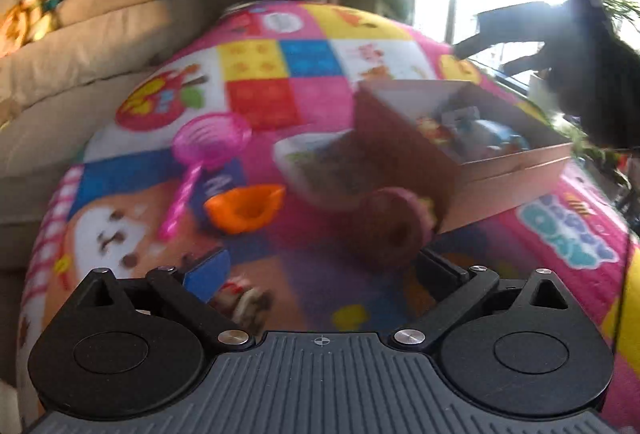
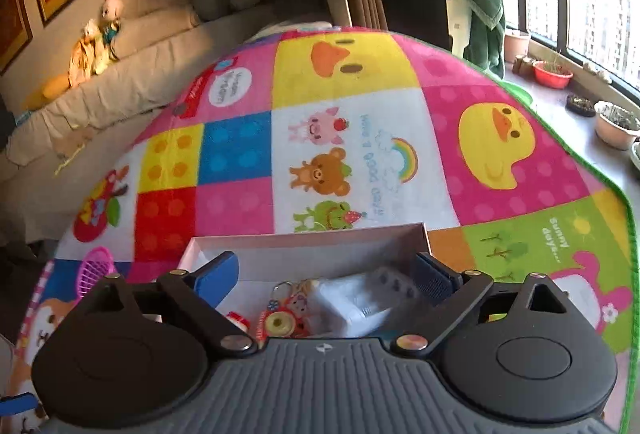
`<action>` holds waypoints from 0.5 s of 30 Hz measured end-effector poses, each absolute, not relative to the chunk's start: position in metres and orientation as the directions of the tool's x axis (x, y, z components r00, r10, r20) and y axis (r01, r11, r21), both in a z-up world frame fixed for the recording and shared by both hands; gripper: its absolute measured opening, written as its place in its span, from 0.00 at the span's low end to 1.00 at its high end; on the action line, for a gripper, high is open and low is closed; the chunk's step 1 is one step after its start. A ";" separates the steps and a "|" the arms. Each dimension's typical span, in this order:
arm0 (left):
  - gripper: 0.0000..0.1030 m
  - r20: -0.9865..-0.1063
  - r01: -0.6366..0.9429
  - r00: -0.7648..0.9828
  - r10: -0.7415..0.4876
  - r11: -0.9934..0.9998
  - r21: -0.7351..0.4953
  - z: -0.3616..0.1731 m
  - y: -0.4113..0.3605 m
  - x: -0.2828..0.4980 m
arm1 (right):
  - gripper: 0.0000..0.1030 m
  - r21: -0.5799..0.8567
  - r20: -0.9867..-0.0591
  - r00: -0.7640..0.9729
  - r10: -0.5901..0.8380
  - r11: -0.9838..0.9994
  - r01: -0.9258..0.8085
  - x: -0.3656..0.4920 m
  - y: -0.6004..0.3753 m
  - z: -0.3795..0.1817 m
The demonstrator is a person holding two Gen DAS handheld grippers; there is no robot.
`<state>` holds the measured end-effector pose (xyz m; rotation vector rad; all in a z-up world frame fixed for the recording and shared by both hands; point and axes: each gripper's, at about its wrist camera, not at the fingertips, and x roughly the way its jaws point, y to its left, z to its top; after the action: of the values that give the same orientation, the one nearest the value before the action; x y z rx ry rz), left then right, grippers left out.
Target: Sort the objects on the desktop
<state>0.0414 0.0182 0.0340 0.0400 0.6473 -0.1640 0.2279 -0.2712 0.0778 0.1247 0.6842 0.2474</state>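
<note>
The left gripper (image 1: 320,266) is hovering with fingers spread wide and empty, just before a brown ring-shaped toy (image 1: 390,226) lying beside the pink cardboard box (image 1: 516,169) on the colourful cartoon-print mat (image 1: 256,101). The right gripper (image 2: 326,270) is hanging wide and empty over that box.

Both grippers (image 1: 320,270) (image 2: 326,274) wide open, empty

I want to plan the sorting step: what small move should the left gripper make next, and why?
Probably ease the left gripper forward and down around the round purple toy. Its jaws stand open and empty, the toy lies on the mat just ahead of them, outside the cardboard box that already holds sorted things.
</note>
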 end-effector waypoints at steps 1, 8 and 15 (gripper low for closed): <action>0.99 -0.605 0.147 0.786 -0.127 0.989 -0.017 0.032 0.024 0.041 | 0.91 0.176 -0.596 0.761 0.258 0.966 -0.189 0.220 -0.270 0.083; 0.99 -0.621 0.067 0.777 -0.101 0.995 -0.078 0.023 0.050 0.035 | 0.82 -0.035 -0.540 0.794 0.279 0.935 -0.352 0.143 -0.217 0.102; 1.00 -0.618 0.075 0.776 -0.125 0.991 -0.107 0.024 0.056 0.010 | 0.39 0.201 -0.754 0.574 0.319 0.944 -0.261 0.162 -0.231 0.062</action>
<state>0.0103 0.0565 0.0242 -0.0773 0.6733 -0.1087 0.1617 -0.2309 0.0622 0.0698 0.8976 0.3398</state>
